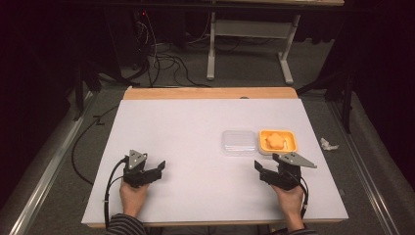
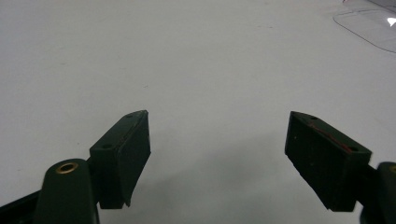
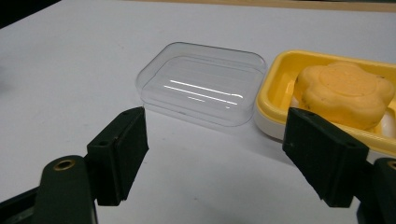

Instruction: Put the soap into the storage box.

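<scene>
Both tools gape empty; the right tool (image 3: 215,154) sits just short of the lid (image 3: 201,81) beside the soap dish (image 3: 275,81), likely grasping it next.

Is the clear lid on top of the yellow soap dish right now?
No, the clear lid lies on the table beside the yellow soap dish, leaving the soap uncovered.

- left gripper (image 1: 155,169): black body, grey three-cornered top plate, black cable trailing
- right gripper (image 1: 262,169): same build, grey plate
- jaws: dark blocks, small screws, brass-ringed hole
- striped sleeve (image 1: 125,225)
</scene>
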### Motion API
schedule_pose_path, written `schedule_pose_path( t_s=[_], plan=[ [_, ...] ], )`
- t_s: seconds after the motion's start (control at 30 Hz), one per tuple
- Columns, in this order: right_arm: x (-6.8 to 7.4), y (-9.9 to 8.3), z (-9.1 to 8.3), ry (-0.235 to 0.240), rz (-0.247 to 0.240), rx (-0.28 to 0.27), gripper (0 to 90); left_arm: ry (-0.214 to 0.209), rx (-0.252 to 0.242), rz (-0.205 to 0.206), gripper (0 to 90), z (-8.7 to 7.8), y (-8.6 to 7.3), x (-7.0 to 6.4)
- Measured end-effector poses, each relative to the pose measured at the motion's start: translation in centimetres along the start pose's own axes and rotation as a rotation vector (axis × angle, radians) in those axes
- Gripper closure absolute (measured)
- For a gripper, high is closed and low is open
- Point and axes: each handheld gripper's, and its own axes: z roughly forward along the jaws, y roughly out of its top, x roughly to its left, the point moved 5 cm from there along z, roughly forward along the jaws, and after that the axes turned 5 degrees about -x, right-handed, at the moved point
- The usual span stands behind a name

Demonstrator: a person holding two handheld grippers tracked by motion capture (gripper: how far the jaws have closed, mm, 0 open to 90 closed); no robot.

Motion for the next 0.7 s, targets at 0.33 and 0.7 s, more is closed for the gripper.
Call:
schedule_pose_path(
  t_s=[0.33,0.7],
  plan=[
    [0.8,-0.6,0.7,0.007,-0.025,0.031,24.2,-0.001,0.000,0.002,22.9,0.0,0.0,0.0],
    [1.7,-1.1,1.7,0.012,-0.059,0.060,25.5,-0.003,0.002,0.005,22.8,-0.1,0.0,0.0]
  ],
)
